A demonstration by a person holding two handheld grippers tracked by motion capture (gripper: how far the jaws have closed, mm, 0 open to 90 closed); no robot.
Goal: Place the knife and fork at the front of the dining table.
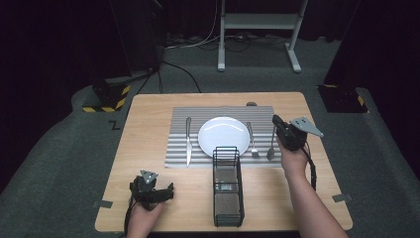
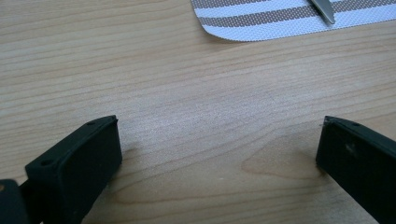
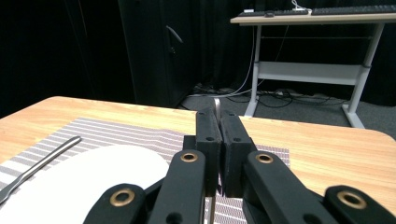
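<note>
A metal spoon (image 1: 271,148) lies at the right edge of the striped placemat (image 1: 181,116), bowl toward me. My right gripper (image 1: 276,120) is shut on the far end of its handle. In the right gripper view the jaws (image 3: 218,116) stand pressed together with the thin handle (image 3: 217,105) poking up between them. A white plate (image 1: 224,135) sits mid-mat, a fork (image 1: 252,141) to its right and a knife (image 1: 188,141) to its left. My left gripper (image 1: 152,192) hovers low over bare wood at the table's front left, open (image 2: 219,140) and holding nothing.
A black wire basket (image 1: 228,186) stands at the front centre of the wooden table (image 1: 148,106), just in front of the plate. A small dark object (image 1: 251,104) sits at the mat's far edge. The mat corner (image 2: 243,23) and knife tip (image 2: 323,11) lie ahead of the left jaws.
</note>
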